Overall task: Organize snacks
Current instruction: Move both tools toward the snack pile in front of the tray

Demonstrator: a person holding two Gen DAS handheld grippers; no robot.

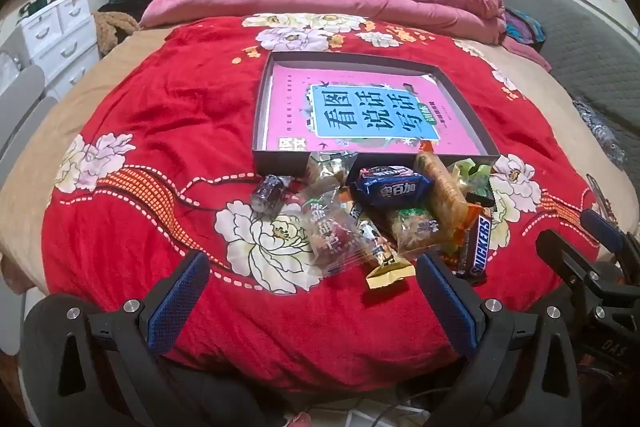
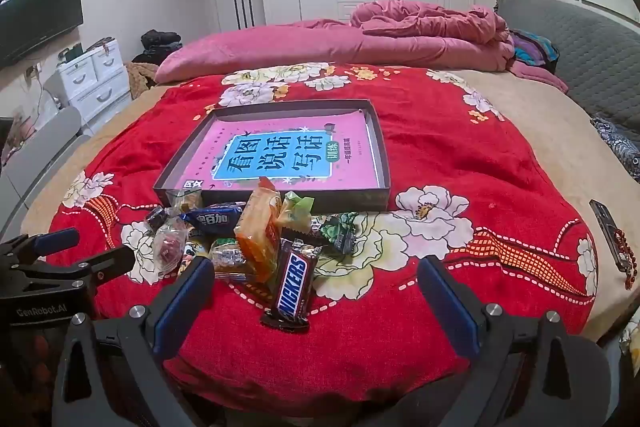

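Left wrist view
- Left claw (image 1: pixel 312 291): spread wide, nothing between the blue pads, held above the near edge of the bed.
- Bedspread (image 1: pixel 168 131): red with white flowers, laid over the bed.
- Box (image 1: pixel 280 165): shallow, dark-walled, lying flat on the bedspread beyond the snacks; pink and blue book (image 1: pixel 372 111) flat inside.
- Snack pile (image 1: pixel 384 211): heaped on the bedspread against the near wall of the box.
- Snickers bar (image 1: pixel 478 241): at the right edge of the pile, just past the right fingertip.
- Blue packet (image 1: pixel 394 187): on top, near the middle of the pile.
- Orange packet (image 1: pixel 440 187): leaning up against the box wall, top end over the rim.
- Clear-wrapped sweet (image 1: pixel 336 239): at the near left of the pile.
- Dark-wrapped sweet (image 1: pixel 270 191): lying at the far left of the pile.
- Right claw (image 1: pixel 592 239): seen at the right edge, dark frame with a blue pad.

Right wrist view
- Right claw (image 2: pixel 316 291): fingers far apart, empty, above the near part of the bedspread (image 2: pixel 460 147).
- Snickers bar (image 2: pixel 294 285): nearest snack, flat between the two fingers, closer to the left one.
- Orange packet (image 2: pixel 260 231): just beyond the bar, propped on the pile.
- Blue packet (image 2: pixel 214 217): left of the orange packet.
- Green-wrapped snack (image 2: pixel 340 231): right of the pile, near the box wall.
- Box (image 2: pixel 344 201): behind the snacks, book (image 2: pixel 288 155) inside.
- Left claw (image 2: pixel 86 253): at the left edge, fingers apart.
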